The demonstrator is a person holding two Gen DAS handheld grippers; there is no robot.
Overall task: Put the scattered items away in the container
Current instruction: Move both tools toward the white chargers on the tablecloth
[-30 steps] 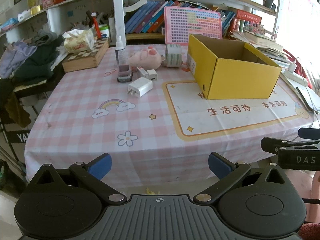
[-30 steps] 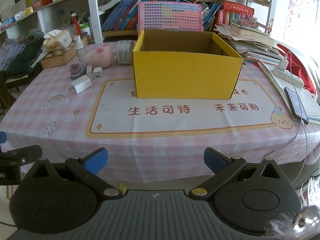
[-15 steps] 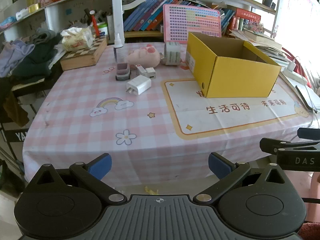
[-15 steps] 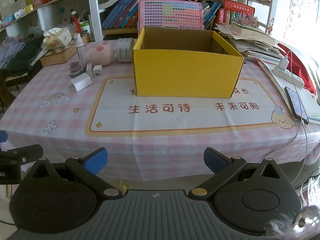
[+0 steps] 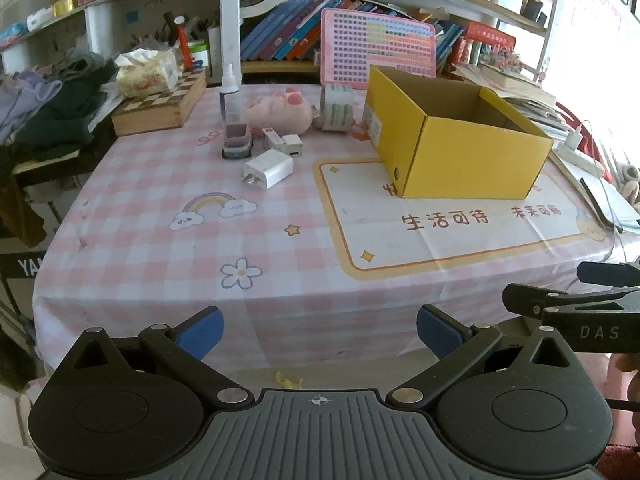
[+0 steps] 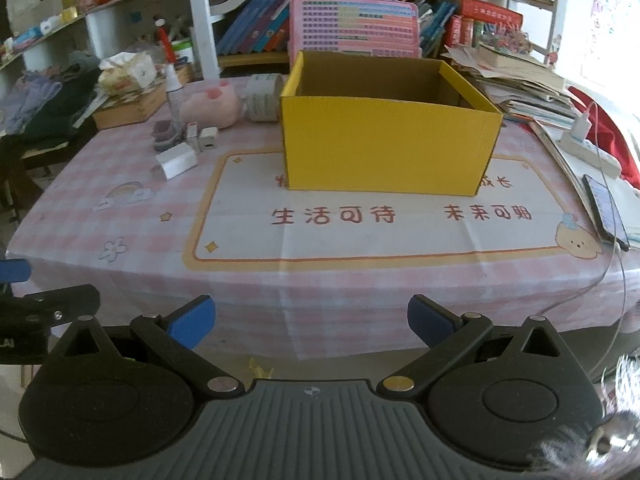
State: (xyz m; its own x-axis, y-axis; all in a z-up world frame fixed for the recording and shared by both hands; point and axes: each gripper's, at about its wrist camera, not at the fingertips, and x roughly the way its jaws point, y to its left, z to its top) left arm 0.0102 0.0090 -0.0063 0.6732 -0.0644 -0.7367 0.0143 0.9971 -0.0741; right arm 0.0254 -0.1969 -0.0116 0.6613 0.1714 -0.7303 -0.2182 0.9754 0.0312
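— Off the counter's near edge, how are the claws?
— Left claw and right claw both gape wide, empty.
— The open yellow cardboard box?
— Toward the far right; the white plug charger lies far left.

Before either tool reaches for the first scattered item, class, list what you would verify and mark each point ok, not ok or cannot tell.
1. Left tool open, nothing held: ok.
2. Right tool open, nothing held: ok.
3. Open yellow cardboard box upright, top unobstructed: ok.
4. Box floor bare: cannot tell, the near wall hides it.
5. White plug-in charger block lies apart from its neighbours, free to grasp: ok.
6. Items within reach: not ok, both tools hang short of the pink checked tablecloth edge.
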